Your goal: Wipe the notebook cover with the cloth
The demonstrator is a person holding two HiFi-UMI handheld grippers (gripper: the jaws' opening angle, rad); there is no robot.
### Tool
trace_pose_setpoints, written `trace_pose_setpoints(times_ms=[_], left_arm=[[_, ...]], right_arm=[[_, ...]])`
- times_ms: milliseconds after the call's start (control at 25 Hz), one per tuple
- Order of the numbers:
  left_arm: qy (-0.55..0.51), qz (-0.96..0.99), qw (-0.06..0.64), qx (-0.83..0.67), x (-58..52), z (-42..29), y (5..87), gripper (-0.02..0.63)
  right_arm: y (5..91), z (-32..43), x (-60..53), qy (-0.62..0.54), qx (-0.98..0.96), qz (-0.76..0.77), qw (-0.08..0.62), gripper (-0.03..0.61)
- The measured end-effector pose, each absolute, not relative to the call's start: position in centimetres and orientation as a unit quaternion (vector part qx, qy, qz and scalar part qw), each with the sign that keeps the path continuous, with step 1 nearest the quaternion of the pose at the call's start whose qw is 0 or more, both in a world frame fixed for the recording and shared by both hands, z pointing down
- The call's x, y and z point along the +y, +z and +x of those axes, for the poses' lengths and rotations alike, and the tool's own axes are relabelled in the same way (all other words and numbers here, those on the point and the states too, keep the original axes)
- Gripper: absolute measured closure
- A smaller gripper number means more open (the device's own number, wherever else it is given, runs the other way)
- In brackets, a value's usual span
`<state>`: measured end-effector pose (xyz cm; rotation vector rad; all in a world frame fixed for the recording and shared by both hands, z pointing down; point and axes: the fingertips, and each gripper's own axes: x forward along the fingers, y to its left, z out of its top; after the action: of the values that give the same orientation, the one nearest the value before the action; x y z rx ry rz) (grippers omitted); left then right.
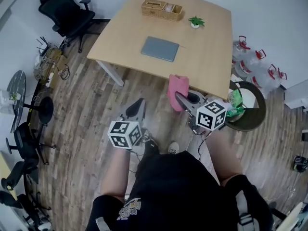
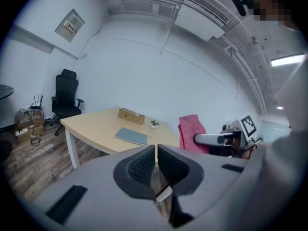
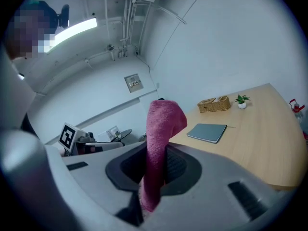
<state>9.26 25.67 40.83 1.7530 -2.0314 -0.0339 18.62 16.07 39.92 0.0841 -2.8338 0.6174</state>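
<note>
Right gripper view shows the right gripper clamped on the pink cloth, its free end standing loose; the left gripper is closed, empty. The grey notebook lies well ahead on the table. A bunched cloth may wipe poorly, and the unheld notebook could slide.

The pink cloth is partly hidden inside the right gripper; items in the wicker basket are too small to tell.
</note>
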Motion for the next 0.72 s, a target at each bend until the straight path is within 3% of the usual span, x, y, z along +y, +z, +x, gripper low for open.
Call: trace_pose_setpoints(times_ms=[720], left_arm=[[-0.005,0.634,0.214,-0.743,24.8,16.2,39.5,0.595]], right_arm=[[39.1,23.9,15.6,0.214,-0.972,0.01,0.098,0.515]])
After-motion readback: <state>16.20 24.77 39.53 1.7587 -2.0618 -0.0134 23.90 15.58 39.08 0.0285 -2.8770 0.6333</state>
